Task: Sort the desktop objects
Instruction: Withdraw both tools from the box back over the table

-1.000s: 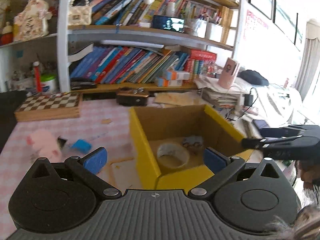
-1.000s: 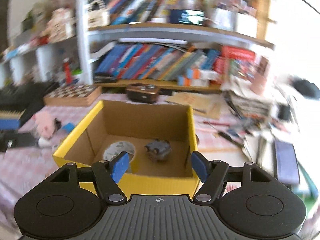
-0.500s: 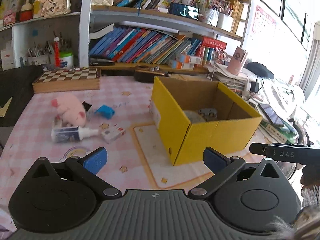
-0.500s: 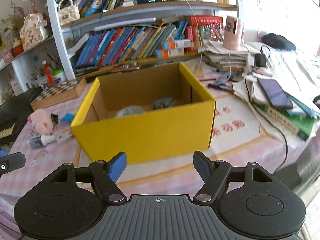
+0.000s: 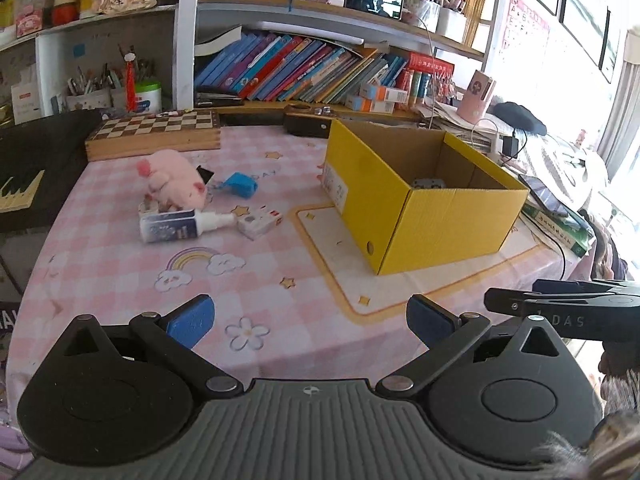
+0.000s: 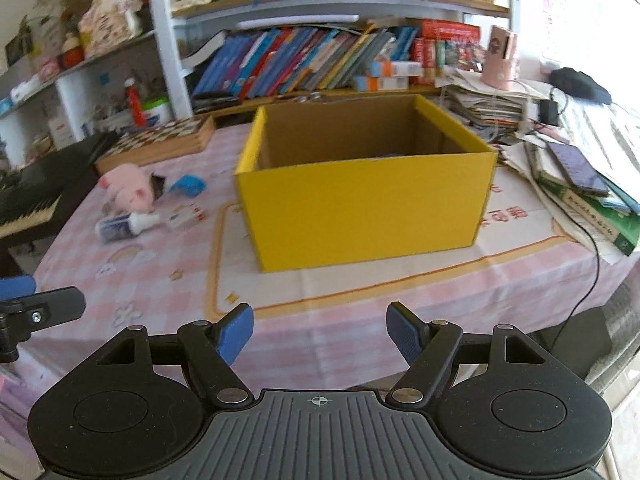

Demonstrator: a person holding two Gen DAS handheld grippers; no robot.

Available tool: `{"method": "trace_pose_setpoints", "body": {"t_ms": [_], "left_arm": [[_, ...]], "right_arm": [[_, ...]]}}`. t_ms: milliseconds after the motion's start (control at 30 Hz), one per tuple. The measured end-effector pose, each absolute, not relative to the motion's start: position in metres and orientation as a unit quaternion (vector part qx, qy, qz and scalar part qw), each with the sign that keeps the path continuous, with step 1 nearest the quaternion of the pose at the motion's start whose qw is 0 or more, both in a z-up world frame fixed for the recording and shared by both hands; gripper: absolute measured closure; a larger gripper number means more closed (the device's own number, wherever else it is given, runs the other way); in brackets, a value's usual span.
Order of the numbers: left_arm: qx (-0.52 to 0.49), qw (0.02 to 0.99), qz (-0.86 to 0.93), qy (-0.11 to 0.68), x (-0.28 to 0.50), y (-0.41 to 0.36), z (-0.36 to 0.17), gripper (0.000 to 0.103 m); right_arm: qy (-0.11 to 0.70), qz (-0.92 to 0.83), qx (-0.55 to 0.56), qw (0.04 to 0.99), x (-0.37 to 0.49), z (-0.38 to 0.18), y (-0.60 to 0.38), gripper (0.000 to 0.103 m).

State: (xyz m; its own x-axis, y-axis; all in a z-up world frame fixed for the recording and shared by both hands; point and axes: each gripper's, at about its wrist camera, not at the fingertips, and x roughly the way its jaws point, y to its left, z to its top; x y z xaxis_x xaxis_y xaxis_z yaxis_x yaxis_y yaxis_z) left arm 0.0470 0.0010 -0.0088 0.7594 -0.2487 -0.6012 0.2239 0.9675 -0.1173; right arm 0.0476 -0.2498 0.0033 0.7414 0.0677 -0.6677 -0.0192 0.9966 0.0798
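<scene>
Both your left tool (image 5: 308, 318) and right tool (image 6: 320, 330) hang parted and empty over the desk (image 5: 120, 264); the right's jaws have just been widening. The yellow box (image 5: 420, 216) stands ahead, with the pink pig (image 5: 176, 182), glue bottle (image 5: 176, 229) and 2 small items left of it.

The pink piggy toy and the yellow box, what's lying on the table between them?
In the left wrist view, a blue object lies between the pink pig plush and the yellow box; the white cube sits lower, nearer the camera.

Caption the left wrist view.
Open left tool faces pink plush pig, glue bottle and yellow box.
</scene>
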Motion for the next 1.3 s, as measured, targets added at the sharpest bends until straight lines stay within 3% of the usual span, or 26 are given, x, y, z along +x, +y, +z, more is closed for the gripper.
{"method": "trace_pose_setpoints", "body": {"t_ms": [733,1300], "left_arm": [[-0.058,0.944,-0.057,0.318,0.008,0.08,-0.015,0.0],[-0.062,0.94,-0.059,0.331,0.022,0.082,-0.021,0.0]], "right_arm": [[0.366,0.142,-0.05,0.918,0.031,0.001,-0.146,0.028],[0.373,0.164,-0.074,0.91,0.046,0.001,-0.129,0.028]]}}
